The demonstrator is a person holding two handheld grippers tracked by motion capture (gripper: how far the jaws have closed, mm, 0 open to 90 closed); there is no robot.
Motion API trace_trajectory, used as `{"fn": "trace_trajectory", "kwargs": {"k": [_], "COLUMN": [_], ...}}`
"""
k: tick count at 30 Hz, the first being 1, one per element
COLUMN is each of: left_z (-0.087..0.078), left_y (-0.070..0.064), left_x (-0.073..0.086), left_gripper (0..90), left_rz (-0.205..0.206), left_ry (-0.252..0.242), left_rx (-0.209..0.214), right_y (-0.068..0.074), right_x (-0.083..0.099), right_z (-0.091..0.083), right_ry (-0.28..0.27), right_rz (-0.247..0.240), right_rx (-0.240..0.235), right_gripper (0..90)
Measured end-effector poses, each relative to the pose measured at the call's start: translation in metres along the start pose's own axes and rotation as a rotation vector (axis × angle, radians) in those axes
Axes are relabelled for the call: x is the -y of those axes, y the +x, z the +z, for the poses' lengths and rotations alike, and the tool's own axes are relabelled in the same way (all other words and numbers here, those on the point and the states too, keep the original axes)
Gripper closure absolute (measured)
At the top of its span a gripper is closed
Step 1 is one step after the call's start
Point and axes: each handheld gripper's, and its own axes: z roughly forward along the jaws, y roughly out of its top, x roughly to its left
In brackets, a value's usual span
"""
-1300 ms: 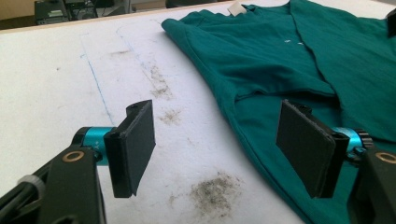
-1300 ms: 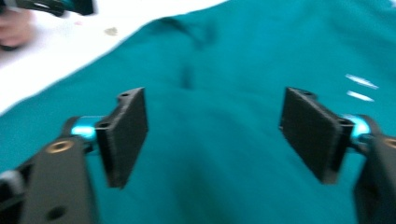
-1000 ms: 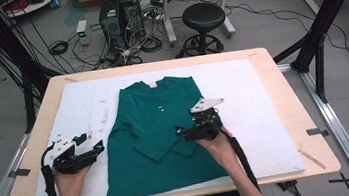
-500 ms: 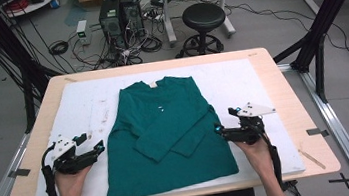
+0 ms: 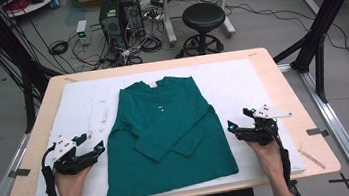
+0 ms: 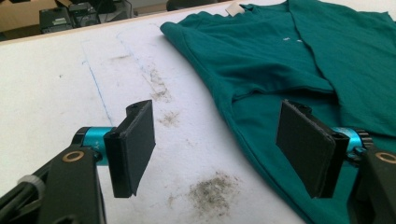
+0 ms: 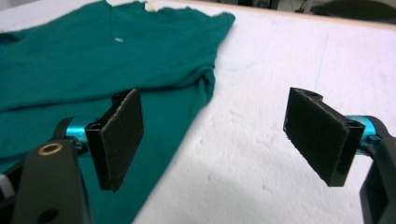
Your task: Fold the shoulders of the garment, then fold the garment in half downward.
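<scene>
Green long-sleeved shirt (image 5: 164,129) lies flat mid-tabletop, sleeves folded across chest, soft matte knit. White foam-like mat (image 5: 251,81) beneath, smudged grey; pale wooden tabletop (image 5: 290,89) rim. Left gripper (image 5: 91,152), right gripper (image 5: 241,122) flank shirt, jaws wide, empty. Round black stool (image 5: 203,16), cables behind

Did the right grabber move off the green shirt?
Yes. The right gripper slid off the green shirt towards the table's right edge, now beside the shirt, jaws open.

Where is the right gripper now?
In the high view, the right gripper sits open on the white mat, just off the green shirt's right edge, near the table's front right.
</scene>
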Motion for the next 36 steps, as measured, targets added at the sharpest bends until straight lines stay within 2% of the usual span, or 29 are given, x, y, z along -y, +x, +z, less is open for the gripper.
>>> {"fn": "trace_trajectory", "kwargs": {"k": [5,10,17,21,22,23,24,25,26,27,28,31,32,34,36], "left_z": [-0.007,-0.013,-0.013,-0.009,-0.007,-0.007,-0.004,-0.004,-0.001,-0.001,0.001,0.005,0.008,0.009,0.011], "left_y": [-0.002,-0.007,-0.014,-0.017,-0.018,-0.018,-0.020,-0.020,-0.021,-0.021,-0.021,-0.022,-0.022,-0.022,-0.024], "left_x": [-0.004,-0.012,-0.015,-0.014,-0.013,-0.013,-0.012,-0.012,-0.011,-0.011,-0.011,-0.008,-0.007,-0.006,-0.005], "left_gripper": [28.8,28.8,28.8,29.6,29.6,29.8,30.3,31.4,32.7,32.8,32.8,34.5,34.5,35.3,37.7], "left_rz": [0.008,0.010,0.023,0.016,0.015,0.015,0.013,0.013,0.008,0.008,0.001,-0.002,-0.006,-0.005,-0.009], "left_ry": [-0.014,-0.032,-0.014,0.026,0.047,0.047,0.080,0.080,0.130,0.130,0.154,0.220,0.260,0.276,0.295], "left_rx": [0.012,0.043,0.072,0.085,0.094,0.094,0.099,0.099,0.102,0.102,0.102,0.099,0.092,0.091,0.093], "right_y": [-0.003,-0.004,-0.004,-0.001,0.002,0.002,0.004,0.004,0.007,0.009,0.009,0.017,0.019,0.023,0.025], "right_x": [0.002,0.002,0.002,0.001,0.001,0.001,0.001,0.001,0.002,0.002,0.002,0.005,0.005,0.005,0.005], "right_z": [0.000,-0.001,-0.002,-0.002,-0.001,-0.001,0.001,0.001,0.004,0.006,0.006,0.016,0.019,0.023,0.025], "right_ry": [0.008,0.014,0.016,0.027,0.046,0.046,0.073,0.073,0.111,0.136,0.136,0.217,0.231,0.267,0.277], "right_rz": [0.003,0.004,0.011,0.006,-0.003,-0.003,-0.020,-0.020,-0.032,-0.029,-0.029,-0.050,-0.061,-0.081,-0.092], "right_rx": [0.005,0.000,-0.008,-0.024,-0.032,-0.032,-0.045,-0.045,-0.047,-0.053,-0.053,-0.066,-0.067,-0.057,-0.048], "right_gripper": [20.5,20.6,20.6,20.8,23.7,23.7,27.1,27.1,27.1,27.2,27.2,27.7,27.8,32.0,33.7]}}
